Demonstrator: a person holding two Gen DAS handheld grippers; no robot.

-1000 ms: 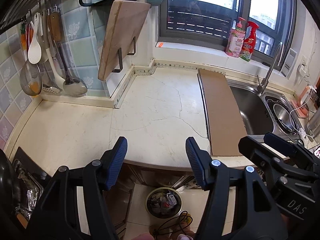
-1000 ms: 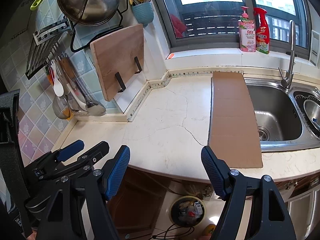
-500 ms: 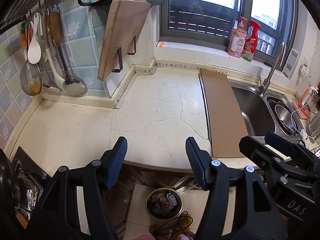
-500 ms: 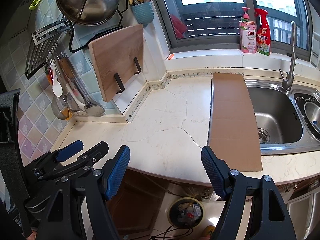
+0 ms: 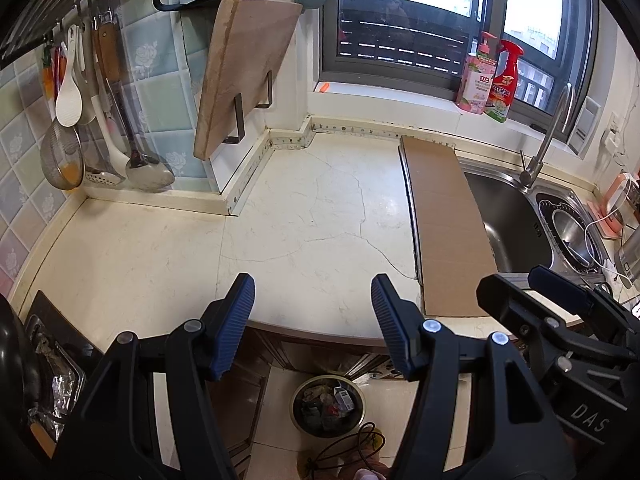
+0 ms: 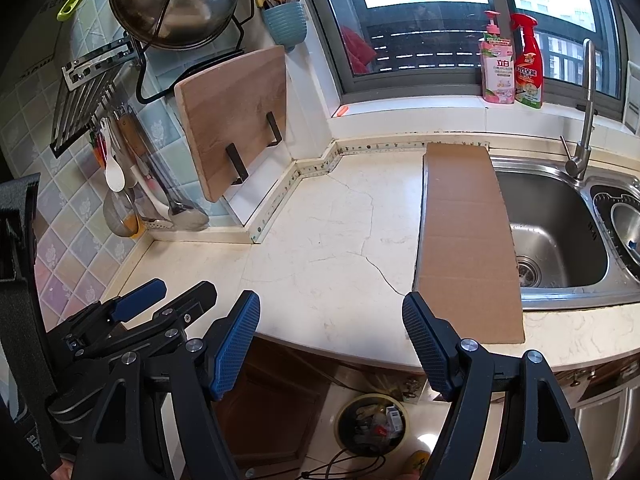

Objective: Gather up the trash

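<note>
A round bin [image 5: 328, 405] holding several pieces of trash stands on the floor below the counter's front edge; it also shows in the right wrist view [image 6: 371, 417]. My left gripper [image 5: 313, 304] is open and empty, held above the counter's front edge over the bin. My right gripper [image 6: 331, 322] is open and empty, beside it to the right. A flat strip of brown cardboard [image 5: 446, 224] lies on the cream counter [image 5: 280, 240] along the sink's left rim; it also shows in the right wrist view [image 6: 466, 240].
A steel sink [image 6: 556, 232] with a tap [image 6: 582, 120] is at the right. Two bottles [image 6: 512, 68] stand on the windowsill. A wooden cutting board [image 6: 236, 116] and hanging utensils [image 5: 92, 128] are on the tiled wall at left. A stove edge [image 5: 48, 352] is at the lower left.
Both grippers stay open and empty; the views have shifted only very slightly.
</note>
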